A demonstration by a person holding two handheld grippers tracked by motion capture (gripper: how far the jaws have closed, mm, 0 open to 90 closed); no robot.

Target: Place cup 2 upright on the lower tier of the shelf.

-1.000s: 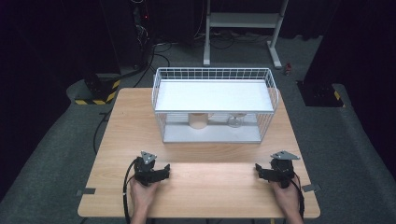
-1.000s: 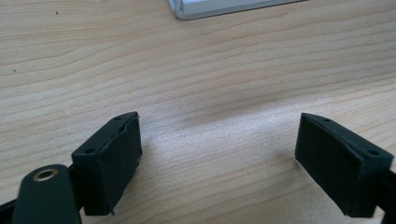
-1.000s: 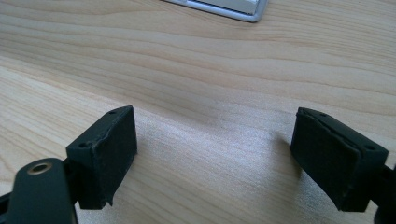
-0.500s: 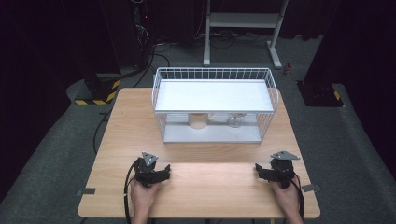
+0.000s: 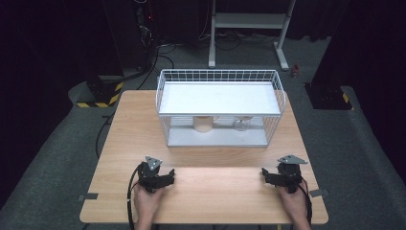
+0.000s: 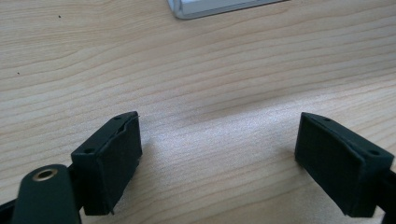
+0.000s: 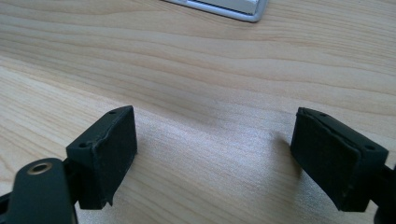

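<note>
White wire rack (image 5: 219,98) (cup beneath)

table (image 5: 124,143): under everything
rack (image 5: 218,84): far middle of table
cup (image 5: 203,123): inside rack, lower level, left of glass (image 5: 241,124)
left gripper (image 5: 165,178): near edge, left
right gripper (image 5: 268,176): near edge, right, well apart

A white wire rack (image 5: 219,76) on the wooden table (image 5: 129,139) shelters a cup (image 5: 203,123) and glass (image 5: 241,123).
</note>
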